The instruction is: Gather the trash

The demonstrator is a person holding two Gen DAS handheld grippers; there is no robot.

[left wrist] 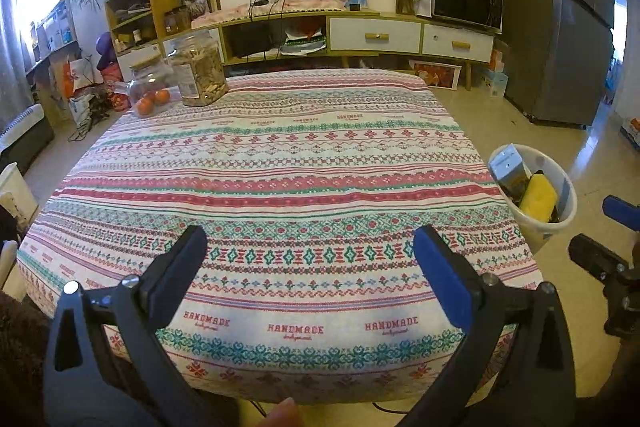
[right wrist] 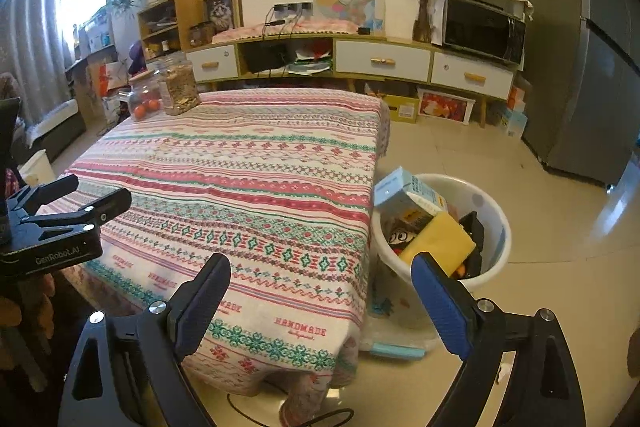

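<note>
While both tools hang at the near edge of the table (left wrist: 280,163), the holdings read as follows. Left gripper (left wrist: 310,259): jaws spread wide, nothing between the blue pads, poised over the patterned tablecloth (right wrist: 240,187). Right gripper (right wrist: 320,291): jaws likewise spread and unloaded, set above the table's near right corner, beside the bin.

White trash bin (right wrist: 496,251): on the floor, just beside the table's right edge. Contents: light blue carton (right wrist: 404,189) leaning at the rim nearest the table; yellow sponge-like block (right wrist: 440,243) lying against it; black item (right wrist: 474,231) behind; a printed wrapper with cartoon eyes, partly hidden.

Far left corner of table: tall clear jar (left wrist: 198,67) of pale dry contents; lower lidded jar (left wrist: 148,83) beside it; oranges (left wrist: 152,101), whether inside it or in front, cannot tell.
</note>
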